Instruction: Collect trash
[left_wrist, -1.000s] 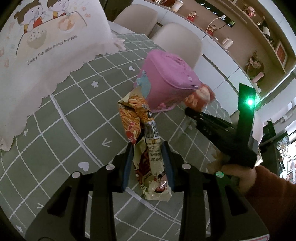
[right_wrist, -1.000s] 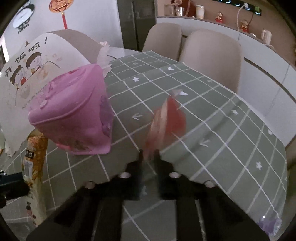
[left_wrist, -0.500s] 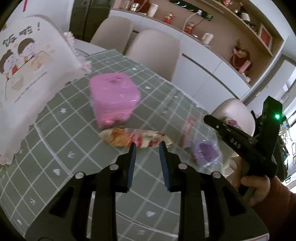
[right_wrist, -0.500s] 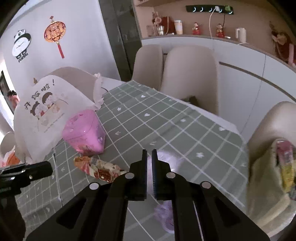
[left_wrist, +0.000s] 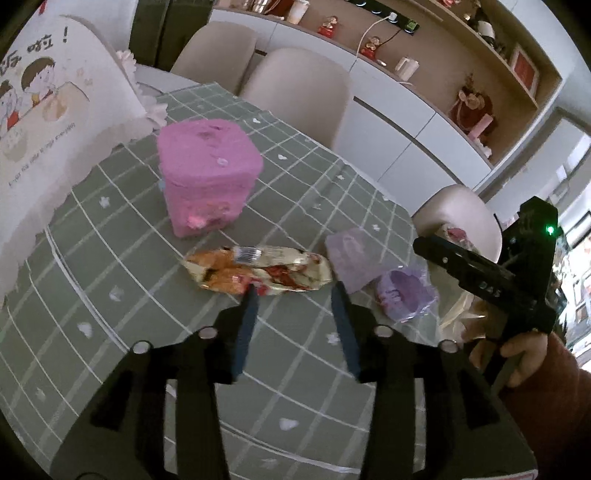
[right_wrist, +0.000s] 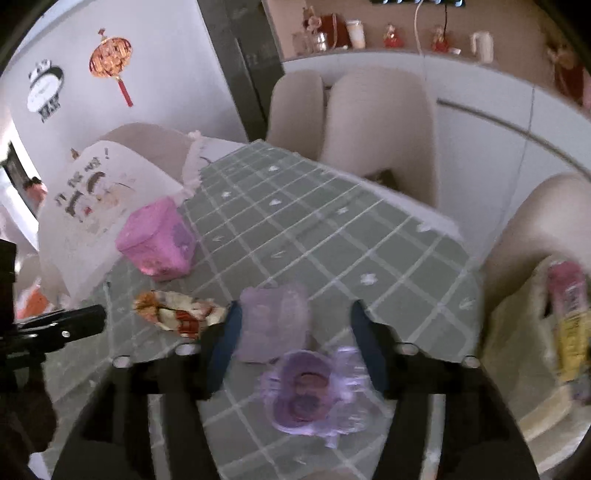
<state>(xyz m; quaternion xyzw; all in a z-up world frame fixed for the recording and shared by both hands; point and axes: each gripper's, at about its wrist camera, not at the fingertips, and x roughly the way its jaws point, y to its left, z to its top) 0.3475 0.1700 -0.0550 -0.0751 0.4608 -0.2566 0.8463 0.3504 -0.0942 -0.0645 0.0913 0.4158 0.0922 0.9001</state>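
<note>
An orange and cream snack wrapper (left_wrist: 258, 271) lies flat on the green checked tablecloth (left_wrist: 110, 258), just beyond my open, empty left gripper (left_wrist: 293, 295); it also shows in the right wrist view (right_wrist: 177, 314). A purple translucent wrapper (right_wrist: 273, 325) and a purple crumpled plastic cup (right_wrist: 306, 391) lie between the fingers of my open, empty right gripper (right_wrist: 295, 314); both show right of the snack wrapper in the left wrist view (left_wrist: 391, 284). The pink trash bin (left_wrist: 207, 181) stands upright behind the wrapper.
A white cartoon-print cushion (left_wrist: 44, 110) stands at the table's left. Beige chairs (left_wrist: 295, 88) line the far side. A chair at the right (right_wrist: 535, 240) holds a cream bag (right_wrist: 517, 350) with packets in it. The table edge is near, below both grippers.
Both grippers opened and drew back from the bin. The snack wrapper left my left gripper and now lies flat on the table. The red wrapper is gone from the right gripper.
</note>
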